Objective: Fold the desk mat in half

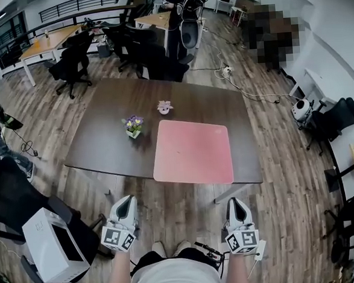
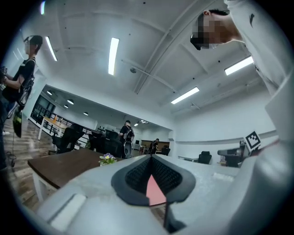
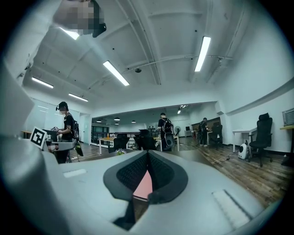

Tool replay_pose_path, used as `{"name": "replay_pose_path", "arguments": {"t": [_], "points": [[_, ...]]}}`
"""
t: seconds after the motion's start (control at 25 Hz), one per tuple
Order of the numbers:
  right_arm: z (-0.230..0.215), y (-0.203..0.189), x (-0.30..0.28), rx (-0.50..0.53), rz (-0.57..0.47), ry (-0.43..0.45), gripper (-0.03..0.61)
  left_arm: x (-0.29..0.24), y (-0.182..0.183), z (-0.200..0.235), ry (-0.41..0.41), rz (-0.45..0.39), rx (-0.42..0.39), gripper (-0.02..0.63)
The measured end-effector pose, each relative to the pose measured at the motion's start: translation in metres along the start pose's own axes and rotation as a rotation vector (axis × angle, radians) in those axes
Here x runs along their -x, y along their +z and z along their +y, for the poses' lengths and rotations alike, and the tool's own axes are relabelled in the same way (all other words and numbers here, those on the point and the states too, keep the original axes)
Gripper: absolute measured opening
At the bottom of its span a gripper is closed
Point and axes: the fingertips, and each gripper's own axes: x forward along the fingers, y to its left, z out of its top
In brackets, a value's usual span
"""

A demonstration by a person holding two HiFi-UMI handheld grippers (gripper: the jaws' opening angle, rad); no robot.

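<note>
Both pairs of jaws are pressed together on nothing, the left gripper (image 1: 127,200) and right gripper (image 1: 234,201) level just short of the dark table's (image 1: 102,113) near edge, where the pink desk mat (image 1: 193,152) lies flat, unfolded.

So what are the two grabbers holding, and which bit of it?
Nothing. The left gripper and the right gripper are shut and empty, short of the table, and the pink mat lies flat on it.

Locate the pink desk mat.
In the head view the pink desk mat lies flat at the near right of the dark table, just right of the purple flower pot.
</note>
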Motion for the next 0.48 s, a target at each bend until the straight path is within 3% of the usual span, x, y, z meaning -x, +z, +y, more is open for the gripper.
{"name": "replay_pose_path", "arguments": {"t": [0.48], "points": [[0.018,-0.008,-0.025,-0.001,0.012,-0.005,0.0,-0.016,-0.005,0.03,0.0,0.001,0.022,0.005]]}}
